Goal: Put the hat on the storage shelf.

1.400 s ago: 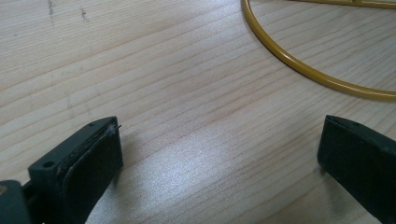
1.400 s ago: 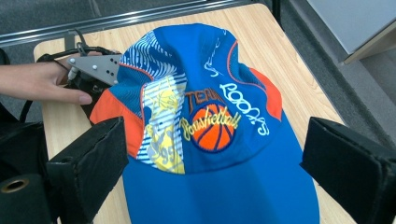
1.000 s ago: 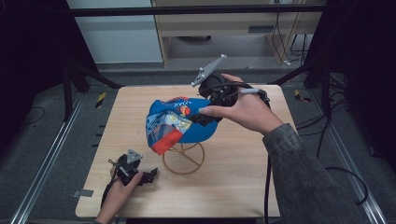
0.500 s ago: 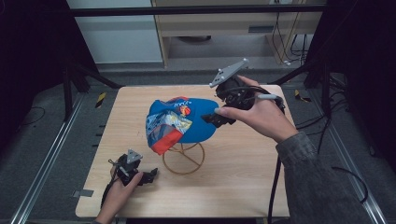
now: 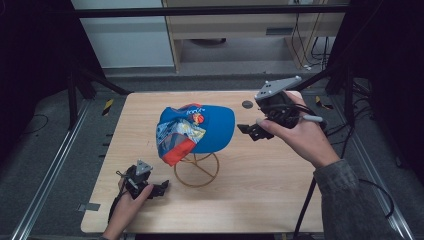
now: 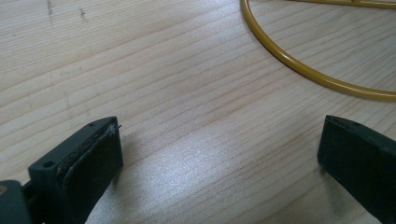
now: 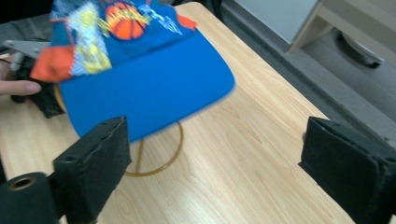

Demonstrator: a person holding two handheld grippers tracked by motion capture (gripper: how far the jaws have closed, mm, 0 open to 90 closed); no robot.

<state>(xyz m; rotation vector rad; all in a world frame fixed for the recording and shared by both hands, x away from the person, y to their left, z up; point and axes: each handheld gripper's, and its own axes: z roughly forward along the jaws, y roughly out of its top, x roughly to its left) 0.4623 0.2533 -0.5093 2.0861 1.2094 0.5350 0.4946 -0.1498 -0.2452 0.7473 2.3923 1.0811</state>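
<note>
We see the blue cap (image 5: 197, 131) perched on a yellow wire stand (image 5: 196, 169) near the middle of the wooden table (image 5: 280, 200), its brim pointing toward the right side and its printed panels, with a red-orange patch, hanging toward the near left. Our right gripper (image 5: 250, 130) hovers above the table just beside the brim's edge, apart from it, with its jaws spread wide and nothing between them; in the right gripper view the brim (image 7: 149, 88) sits ahead of the left jaw, with bare wood showing between the two pads. Our left gripper (image 5: 161, 188) rests low near the table's near left corner, just beside the stand's round base ring (image 6: 299, 70), not touching it; its jaws are also parted wide and empty, with only wood grain between them in the left gripper view. The ring curves across the upper right of that view, close to the right jaw. Around the cap we find open tabletop on every side: a broad stretch to the right and near right under the right forearm, a band along the far edge where a small dark round mark (image 5: 247, 104) lies, and a strip along the left edge. The right gripper stands well in from the table's right edge, while the left one is close to the near edge. Beyond the table, dark frame rails (image 5: 55, 165) and grey floor surround it.
</note>
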